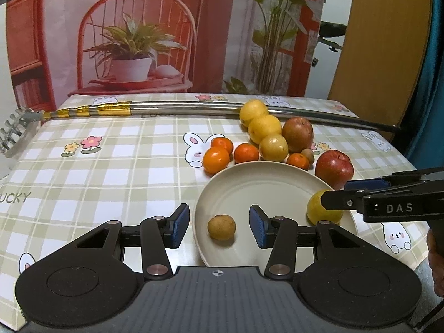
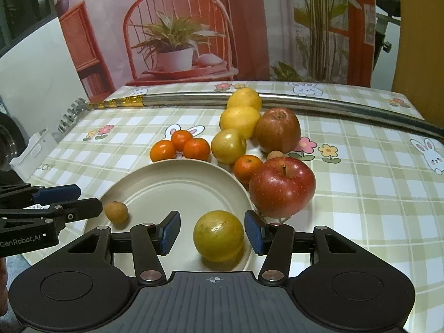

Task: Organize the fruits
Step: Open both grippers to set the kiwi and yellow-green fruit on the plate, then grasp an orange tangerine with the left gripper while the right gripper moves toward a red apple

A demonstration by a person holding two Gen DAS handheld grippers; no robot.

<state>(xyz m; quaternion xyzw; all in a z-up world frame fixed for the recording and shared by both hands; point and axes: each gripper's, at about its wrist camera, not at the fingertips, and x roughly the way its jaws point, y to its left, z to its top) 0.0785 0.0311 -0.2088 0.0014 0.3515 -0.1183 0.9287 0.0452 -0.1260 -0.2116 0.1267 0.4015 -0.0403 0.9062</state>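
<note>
We see both grippers spread: left gripper (image 1: 219, 226) around the brown fruit (image 1: 221, 227), right gripper (image 2: 212, 234) around the yellow fruit (image 2: 218, 236), which the left wrist view half hides, perhaps untouched.

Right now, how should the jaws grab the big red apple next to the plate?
Grip the red apple across its round middle, coming from above. Its stem points up; its right side is clear, but a tangerine and the plate crowd its left.

Printed backdrop (image 1: 166, 33) behind checked tablecloth (image 1: 111, 149).

Left tool (image 1: 219, 226) open around small brown fruit (image 1: 221, 227) on cream plate (image 1: 263, 183)
</note>
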